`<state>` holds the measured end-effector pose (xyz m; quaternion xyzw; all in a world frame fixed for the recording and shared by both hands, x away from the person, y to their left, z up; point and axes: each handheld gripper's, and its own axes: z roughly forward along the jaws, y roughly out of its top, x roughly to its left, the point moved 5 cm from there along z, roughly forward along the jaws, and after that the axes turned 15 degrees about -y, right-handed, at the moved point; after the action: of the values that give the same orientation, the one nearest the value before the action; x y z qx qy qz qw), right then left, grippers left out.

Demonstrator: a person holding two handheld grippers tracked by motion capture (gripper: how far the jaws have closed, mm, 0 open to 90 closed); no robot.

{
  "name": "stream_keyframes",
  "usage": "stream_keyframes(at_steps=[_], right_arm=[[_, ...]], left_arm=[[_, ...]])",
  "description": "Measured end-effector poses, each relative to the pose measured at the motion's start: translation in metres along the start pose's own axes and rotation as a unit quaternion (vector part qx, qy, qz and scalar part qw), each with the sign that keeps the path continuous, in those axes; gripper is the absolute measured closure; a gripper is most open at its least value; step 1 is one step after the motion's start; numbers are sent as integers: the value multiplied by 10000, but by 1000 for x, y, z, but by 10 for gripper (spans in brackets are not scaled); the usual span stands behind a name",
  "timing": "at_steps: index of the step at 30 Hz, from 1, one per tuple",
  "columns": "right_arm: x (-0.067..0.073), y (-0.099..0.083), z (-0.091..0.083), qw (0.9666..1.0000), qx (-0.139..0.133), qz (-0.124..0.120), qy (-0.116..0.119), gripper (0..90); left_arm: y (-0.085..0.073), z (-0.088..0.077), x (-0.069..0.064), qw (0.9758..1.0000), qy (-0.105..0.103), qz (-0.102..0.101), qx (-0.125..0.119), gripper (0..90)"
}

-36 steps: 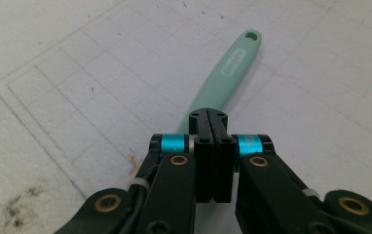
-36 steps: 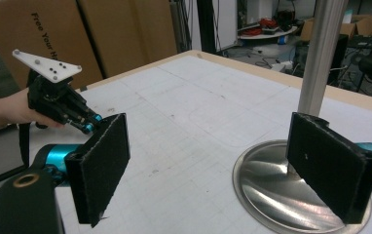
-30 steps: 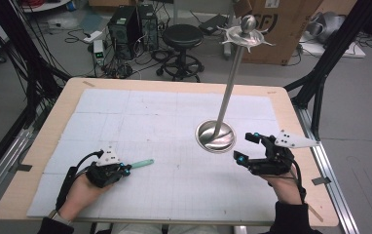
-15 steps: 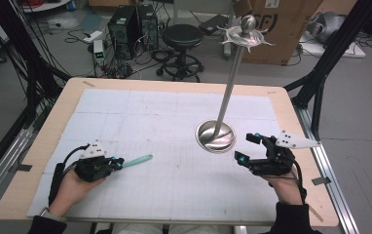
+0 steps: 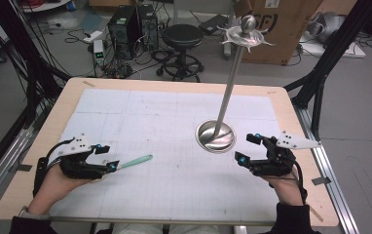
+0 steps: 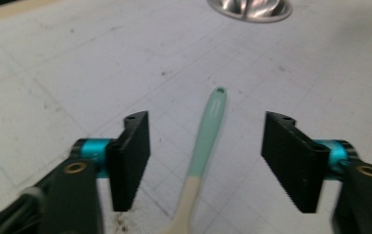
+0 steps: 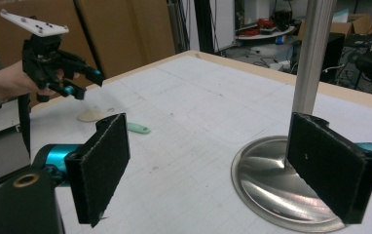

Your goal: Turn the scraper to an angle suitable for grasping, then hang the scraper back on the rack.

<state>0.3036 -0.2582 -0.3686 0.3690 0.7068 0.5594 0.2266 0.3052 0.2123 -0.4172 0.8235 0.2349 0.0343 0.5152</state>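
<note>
Between the two pads of the left tool (image 6: 203, 161), and touching neither, a small spatula (image 6: 204, 151) is lying flat on the table (image 5: 174, 122).

- Spatula: mint-green handle with a hanging hole at its far tip, cream blade end nearest the tool body. Its long axis is running straight out ahead of the left tool, tilting slightly to one side, pointing toward the stand base (image 6: 250, 7).
- Left tool (image 5: 107, 157): jaws standing wide and having just been opening, with the handle lying in the gap between them but unpressed; nothing is being held. Any re-grasp is turning, in my judgement, on closing across the handle's narrow width, which the pads are already facing.
- Right tool (image 5: 248, 148): jaws wide, empty, sitting just beside the metal stand (image 5: 228, 87), well apart from the spatula. The left hand is clearly the nearer.
- Views: the left gripper view is giving the clearance between pads and handle; the high view is masking the blade end behind the tool but is showing the whole stand, up to its pronged top. The right gripper view is showing the cream blade (image 7: 90, 115) resting on the table under the raised left tool (image 7: 79, 80).
</note>
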Motion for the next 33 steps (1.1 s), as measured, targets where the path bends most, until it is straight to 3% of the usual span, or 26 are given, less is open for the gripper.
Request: stream_keyframes(at_steps=[3,5,8,12,17,26,33], right_arm=[[1,0,1,10000,8,10,7,151],[1,0,1,10000,10,-7,17,151],[1,0,2,10000,29,-3,25,151],[1,-1,4,10000,54,-3,35,151],[1,0,4,10000,55,6,39,151],[0,0,6,10000,56,10,60,151],[-1,-1,3,10000,58,25,38,151]], left_arm=[[3,-2,-2,9998,-76,135,101,223],[4,-4,-1,9998,-131,42,117,160],[5,-3,1,9995,-287,-32,146,149],[5,2,5,9981,-432,-46,439,149],[9,2,13,9960,-463,-32,764,158],[13,13,18,9845,-771,162,1567,227],[15,20,21,9715,-963,344,2136,266]])
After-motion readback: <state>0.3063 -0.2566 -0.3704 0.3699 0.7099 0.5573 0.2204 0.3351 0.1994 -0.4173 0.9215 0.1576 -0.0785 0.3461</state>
